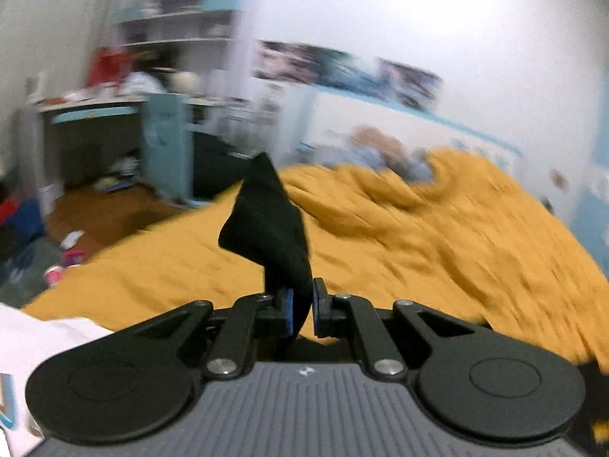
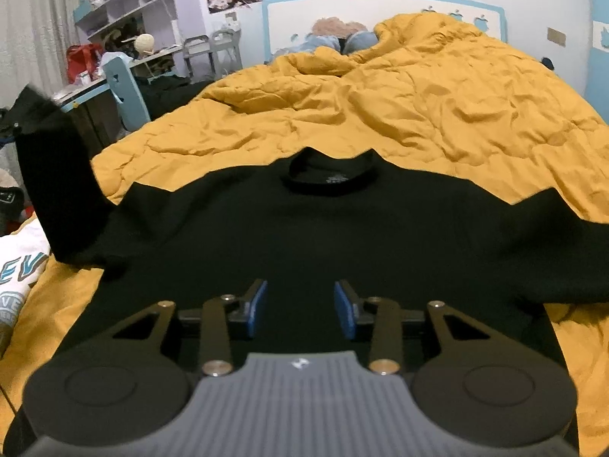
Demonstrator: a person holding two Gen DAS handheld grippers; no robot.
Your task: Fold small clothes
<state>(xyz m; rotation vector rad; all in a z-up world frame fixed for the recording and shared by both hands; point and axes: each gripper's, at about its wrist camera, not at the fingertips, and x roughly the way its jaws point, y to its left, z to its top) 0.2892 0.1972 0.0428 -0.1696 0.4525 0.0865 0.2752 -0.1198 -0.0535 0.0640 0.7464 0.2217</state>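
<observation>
Broadly, the fold is judged barely begun: a black T-shirt [image 2: 304,236] is spread flat, collar away, on the mustard bedspread [image 2: 418,106], body and one sleeve unfolded, while the other sleeve [image 2: 57,175] is seen lifted clear of the bed. That sleeve's cloth is clamped between the nearly closed jaws of the left gripper [image 1: 300,310] and stands up from them. The right gripper [image 2: 300,310] is held over the shirt's lower middle, jaws apart, with no fabric pinched between them.

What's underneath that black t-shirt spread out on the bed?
The black cotton t-shirt lies on a rumpled mustard-yellow quilt, which shows all round it. Whatever lies directly beneath the shirt is covered.
</observation>
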